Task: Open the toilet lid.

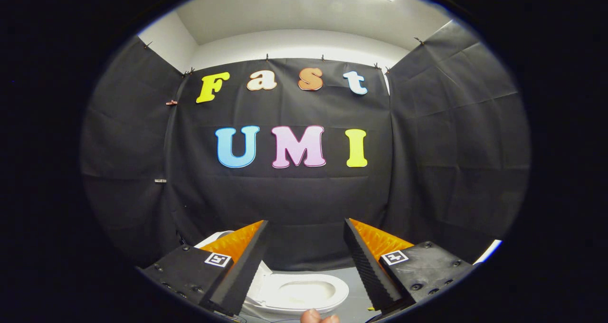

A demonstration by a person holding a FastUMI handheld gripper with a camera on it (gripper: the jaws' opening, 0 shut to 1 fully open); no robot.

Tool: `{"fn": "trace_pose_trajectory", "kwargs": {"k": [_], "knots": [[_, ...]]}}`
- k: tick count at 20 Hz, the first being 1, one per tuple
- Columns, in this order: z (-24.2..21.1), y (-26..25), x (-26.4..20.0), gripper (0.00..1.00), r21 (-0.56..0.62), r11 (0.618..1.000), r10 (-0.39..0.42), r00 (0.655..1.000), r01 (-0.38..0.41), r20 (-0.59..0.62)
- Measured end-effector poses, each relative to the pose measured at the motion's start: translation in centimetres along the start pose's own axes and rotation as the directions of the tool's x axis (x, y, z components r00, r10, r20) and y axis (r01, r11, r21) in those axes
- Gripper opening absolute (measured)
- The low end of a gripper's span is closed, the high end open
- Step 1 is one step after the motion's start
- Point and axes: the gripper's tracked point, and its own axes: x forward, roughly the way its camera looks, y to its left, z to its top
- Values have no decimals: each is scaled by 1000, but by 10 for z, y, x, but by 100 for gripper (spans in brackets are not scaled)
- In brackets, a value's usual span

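Gripper (pixel 306 223) held high, fingers spread wide apart, gripping nothing.
Toilet (pixel 304 292) sits below between them, lid (pixel 213 240) raised, bowl showing; fingertip (pixel 319 317) pokes in underneath.

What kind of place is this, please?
Probably a mock bathroom in a recording booth: a white toilet stands on a grey floor before black cloth walls. The gripper hangs above, jaws open and holding nothing.
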Motion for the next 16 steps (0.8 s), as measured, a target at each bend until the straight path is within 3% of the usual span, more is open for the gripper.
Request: {"fn": "trace_pose_trajectory", "kwargs": {"k": [16], "knots": [[-1,-3,2,99,-23,1000,-16,1000,16,-1]]}}
